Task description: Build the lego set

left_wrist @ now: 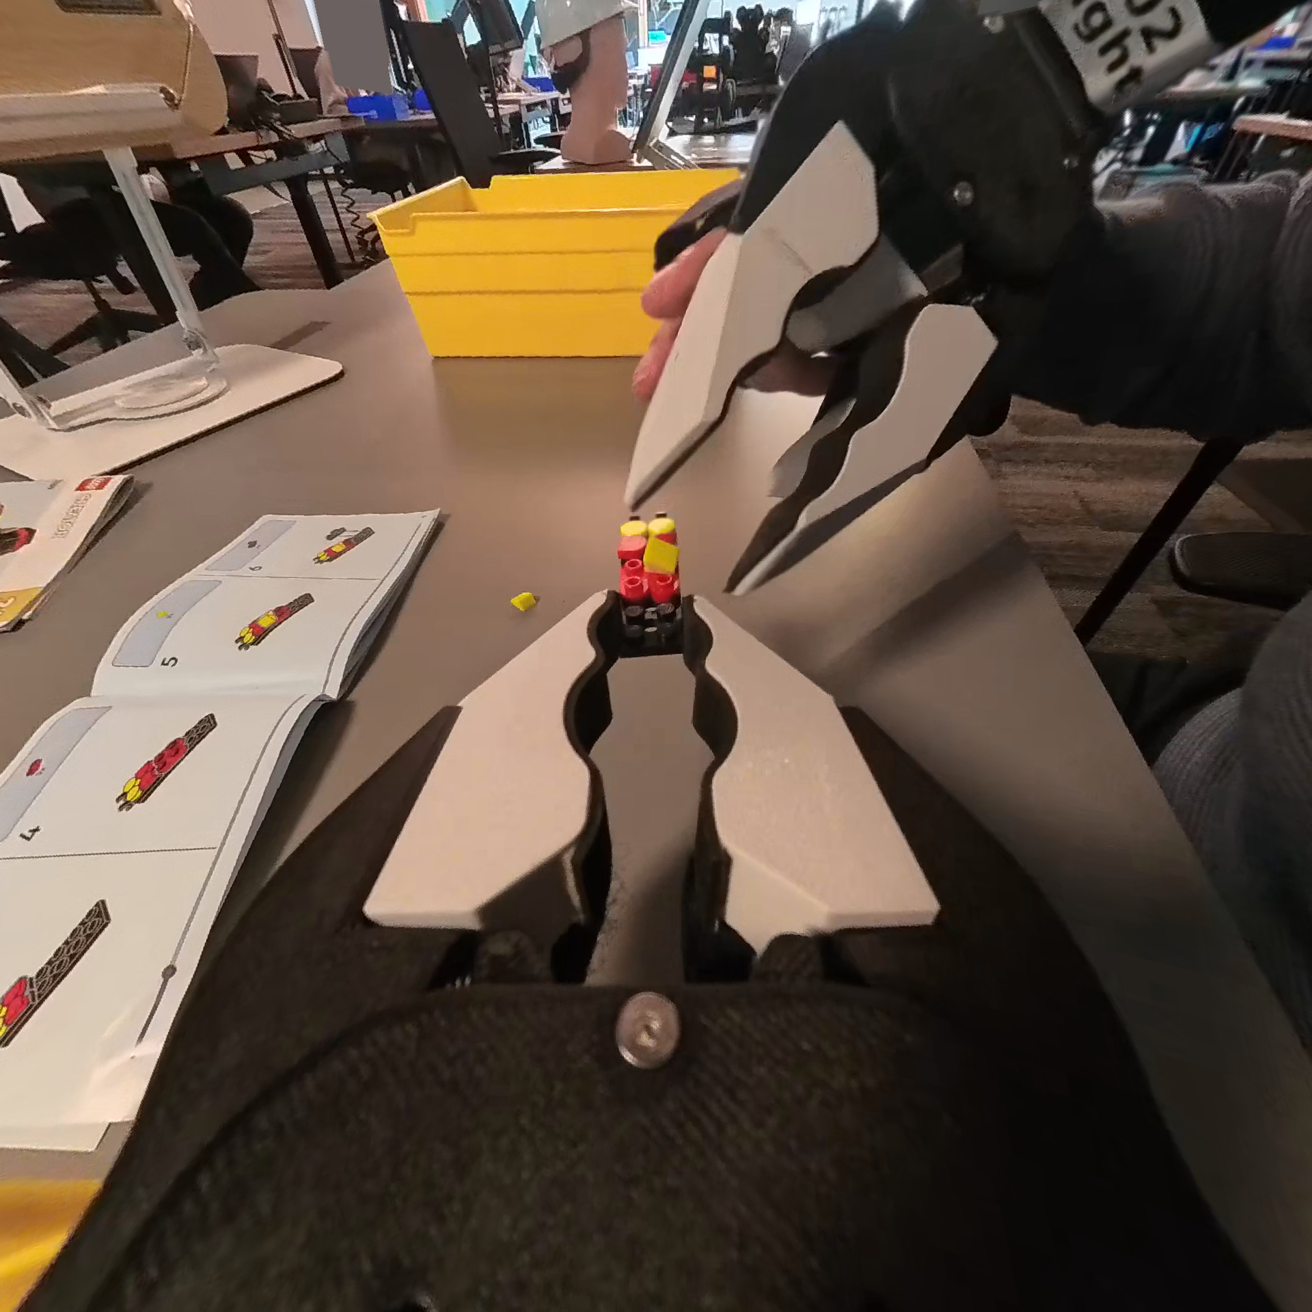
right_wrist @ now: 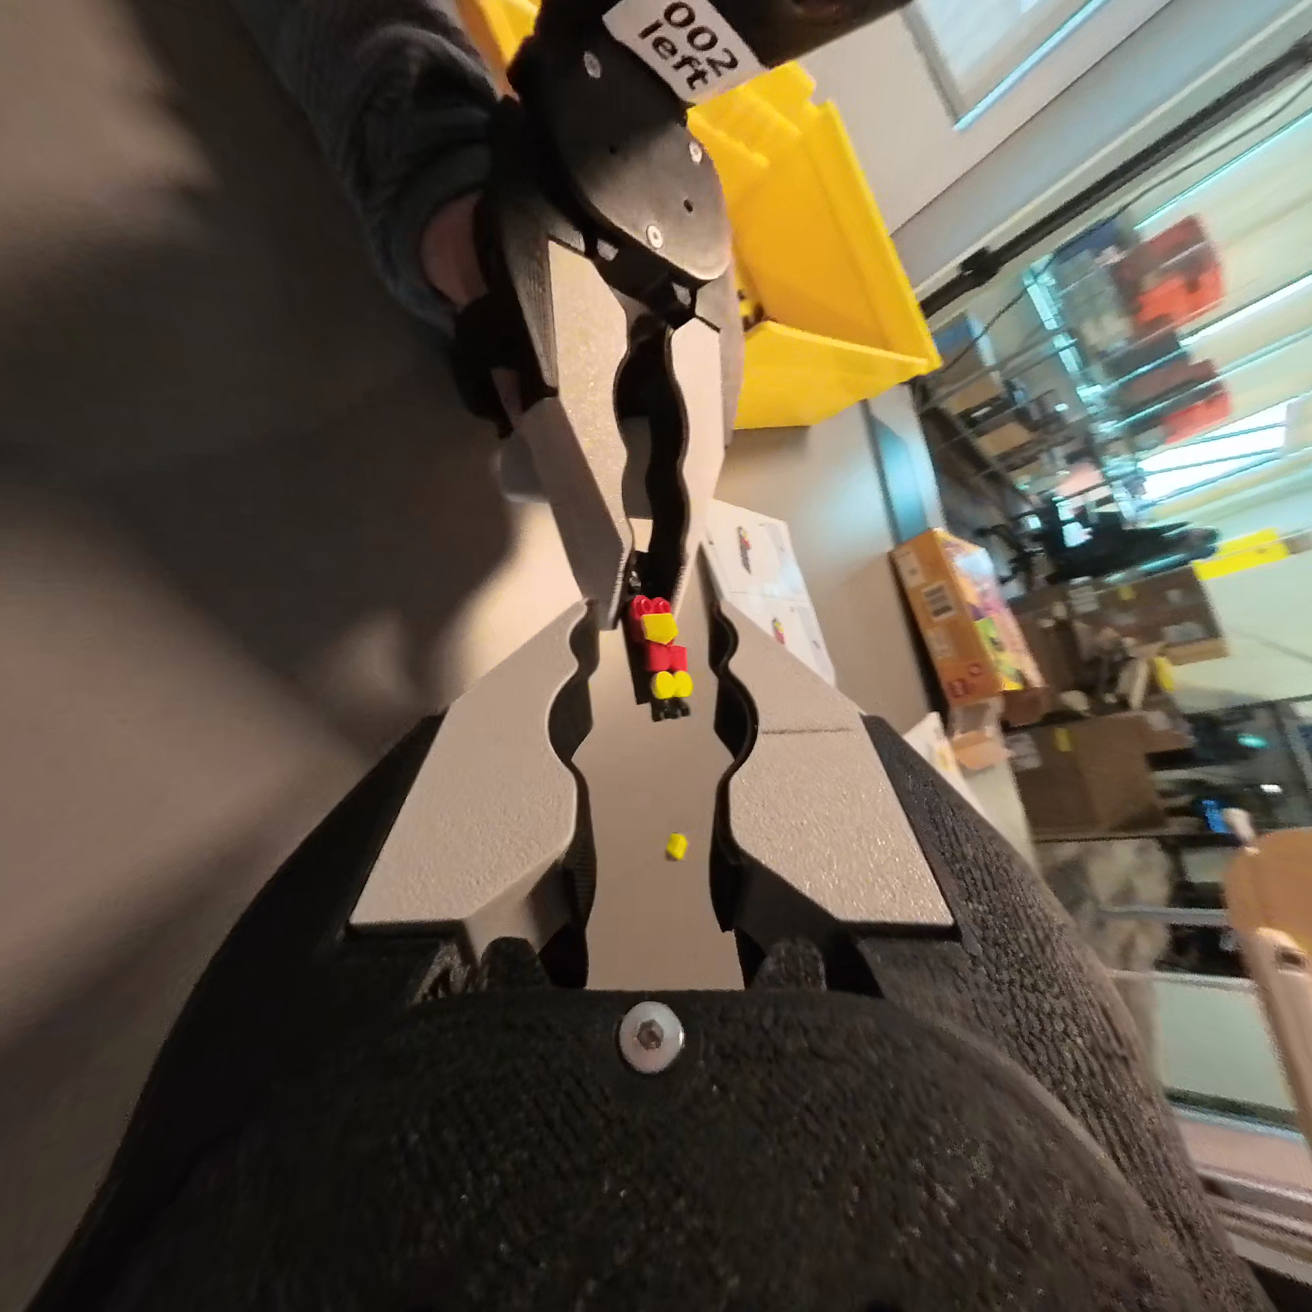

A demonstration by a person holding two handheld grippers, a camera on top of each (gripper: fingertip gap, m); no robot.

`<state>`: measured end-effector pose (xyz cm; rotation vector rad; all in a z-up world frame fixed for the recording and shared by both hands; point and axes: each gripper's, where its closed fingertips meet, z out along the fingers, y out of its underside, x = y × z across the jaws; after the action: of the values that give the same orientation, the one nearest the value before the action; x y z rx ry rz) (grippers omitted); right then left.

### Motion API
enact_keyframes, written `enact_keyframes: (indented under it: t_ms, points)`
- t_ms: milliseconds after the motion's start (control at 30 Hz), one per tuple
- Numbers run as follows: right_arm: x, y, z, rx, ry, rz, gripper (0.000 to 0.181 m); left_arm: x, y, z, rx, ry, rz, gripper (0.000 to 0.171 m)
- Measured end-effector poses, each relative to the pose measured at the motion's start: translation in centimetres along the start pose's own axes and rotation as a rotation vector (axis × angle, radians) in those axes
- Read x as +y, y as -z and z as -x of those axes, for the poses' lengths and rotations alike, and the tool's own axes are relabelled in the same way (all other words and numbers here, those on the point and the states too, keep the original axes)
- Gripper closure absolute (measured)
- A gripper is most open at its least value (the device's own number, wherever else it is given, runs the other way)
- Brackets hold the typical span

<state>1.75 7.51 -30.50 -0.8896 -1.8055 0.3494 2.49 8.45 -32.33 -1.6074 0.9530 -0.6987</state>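
A small lego build (left_wrist: 649, 561) has a black plate with red and yellow bricks on top and lies on the grey table. My left gripper (left_wrist: 651, 612) is shut on the near end of the black plate. It shows in the right wrist view (right_wrist: 649, 582) coming in from above, holding the build (right_wrist: 664, 653). My right gripper (right_wrist: 652, 610) is open and empty, its fingers either side of the build without touching it. In the left wrist view it (left_wrist: 681, 547) hangs just above and right of the build. A loose small yellow piece (left_wrist: 524, 601) lies on the table left of the build, also in the right wrist view (right_wrist: 676, 846).
An open instruction booklet (left_wrist: 248, 639) and a second booklet (left_wrist: 57, 525) lie at the left. A yellow bin (left_wrist: 539, 270) stands behind the build. A clear stand on a white base (left_wrist: 163, 376) is at far left. An orange box (right_wrist: 958, 618) sits beyond. The table edge runs along the right. My two grippers' fingertips are within a few centimetres of each other.
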Motion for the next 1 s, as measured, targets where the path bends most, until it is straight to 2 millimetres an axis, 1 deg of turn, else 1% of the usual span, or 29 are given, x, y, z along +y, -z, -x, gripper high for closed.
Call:
enact_keyframes:
  t_ms: [67, 233, 367, 567, 1000]
  points:
    - [0.10, 0.00, -0.19, 0.052, 0.072, 0.017, 0.154, 0.01, -0.02, 0.01, 0.002, 0.003, 0.001, 0.155]
    - [0.45, -0.37, 0.32, 0.130, 0.247, 0.066, 0.154, 0.02, -0.03, -0.07, 0.022, 0.016, 0.001, 0.155]
    - [0.49, -0.50, 0.43, 0.183, 0.340, 0.087, 0.154, 0.04, -0.06, -0.07, 0.038, 0.034, 0.003, 0.156]
    - [0.63, -0.57, 0.57, 0.198, 0.312, 0.078, 0.158, 0.06, -0.09, -0.01, 0.044, 0.045, 0.003, 0.156]
    - [0.79, -0.63, 0.59, 0.195, 0.246, 0.044, 0.160, 0.08, -0.14, 0.05, 0.045, 0.047, 0.004, 0.156]
